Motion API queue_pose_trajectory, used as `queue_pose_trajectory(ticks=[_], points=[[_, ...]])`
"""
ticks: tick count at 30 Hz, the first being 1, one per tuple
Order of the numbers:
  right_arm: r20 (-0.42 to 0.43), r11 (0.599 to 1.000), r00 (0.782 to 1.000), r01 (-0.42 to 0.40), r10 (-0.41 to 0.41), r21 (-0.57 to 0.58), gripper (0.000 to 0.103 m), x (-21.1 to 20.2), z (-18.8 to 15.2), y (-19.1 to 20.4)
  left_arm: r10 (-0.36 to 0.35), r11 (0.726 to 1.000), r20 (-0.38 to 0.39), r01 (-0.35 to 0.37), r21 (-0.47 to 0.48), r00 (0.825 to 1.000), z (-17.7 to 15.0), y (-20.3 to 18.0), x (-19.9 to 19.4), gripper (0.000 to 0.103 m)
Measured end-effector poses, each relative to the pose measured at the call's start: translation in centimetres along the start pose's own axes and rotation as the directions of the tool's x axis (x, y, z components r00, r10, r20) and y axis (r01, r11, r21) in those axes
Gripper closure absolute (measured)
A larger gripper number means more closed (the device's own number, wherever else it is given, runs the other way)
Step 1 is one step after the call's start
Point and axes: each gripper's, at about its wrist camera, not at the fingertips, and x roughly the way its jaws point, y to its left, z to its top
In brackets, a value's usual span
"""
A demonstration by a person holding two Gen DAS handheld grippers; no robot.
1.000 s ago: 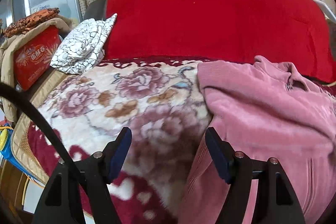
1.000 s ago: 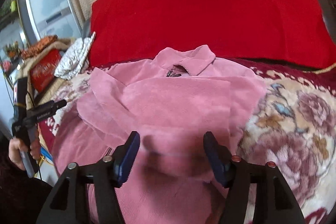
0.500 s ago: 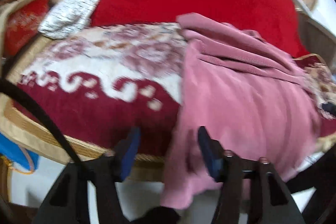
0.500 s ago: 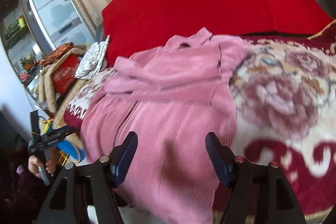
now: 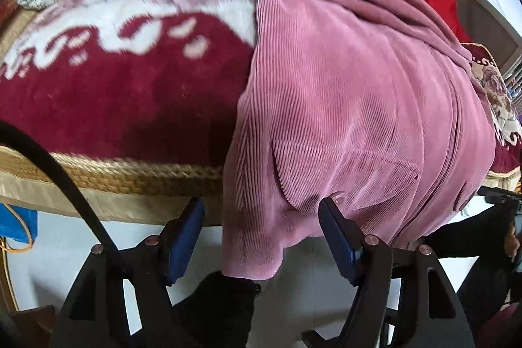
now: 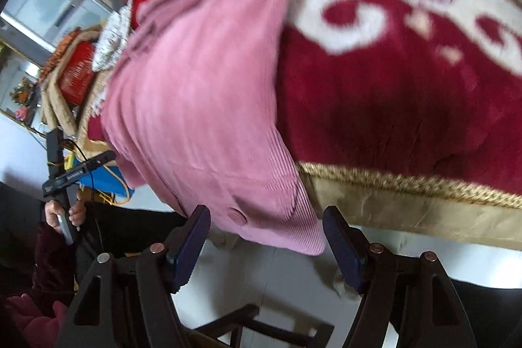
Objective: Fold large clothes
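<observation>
Left wrist view: my left gripper (image 5: 261, 237) and right gripper (image 6: 266, 238) both have released jaws around the jacket (image 5: 352, 106) hem. If I bite only one layer, the heavy cloth may slide off the bed (image 5: 124, 106).

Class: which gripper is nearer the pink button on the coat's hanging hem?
Right. The right gripper sits just below the button, open, at the hem's right corner. The left gripper is open at the coat's opposite corner, farther away.
</observation>
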Motion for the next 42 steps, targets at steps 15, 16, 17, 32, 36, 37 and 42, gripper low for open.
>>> queue_pose_trajectory(ticks=[15,16,17,32,36,37,42], points=[[-0.024,0.999,0.999,0.036,-0.036,0.008,0.028,5.3,0.8,1.0,-0.07,0.997,-0.08,0.071,0.014,0.994,-0.4,-0.2,3.8,0.065],[-0.013,1.0,1.0,-0.007,0.007,0.007,0.035,5.0,0.5,1.5,-0.083,0.996,-0.077,0.084,0.01,0.994,-0.5,-0.1,3.9,0.083],[-0.006,0.999,0.999,-0.045,0.045,-0.006,0.035,4.5,0.2,1.9,-0.108,0.994,-0.069,0.108,-0.003,0.992,-0.4,0.1,3.8,0.087],[0.005,0.996,0.997,-0.081,0.081,-0.021,0.068,5.2,0.4,4.7,-0.118,0.993,-0.053,0.117,-0.014,0.992,-0.6,0.8,5.3,0.093],[0.058,0.989,0.991,-0.117,0.122,-0.089,0.076,2.4,0.3,7.0,-0.144,0.99,-0.015,0.143,-0.011,0.99,-0.5,1.4,4.2,0.098],[0.078,0.985,0.987,-0.135,0.144,-0.111,0.077,1.5,0.4,7.6,-0.162,0.987,0.007,0.162,-0.003,0.987,-0.5,1.2,3.7,0.098],[0.167,0.956,0.954,-0.214,0.249,-0.2,0.078,-2.2,1.6,10.4,-0.314,0.949,0.127,0.312,0.037,0.941,-0.1,0.8,0.0,0.099]])
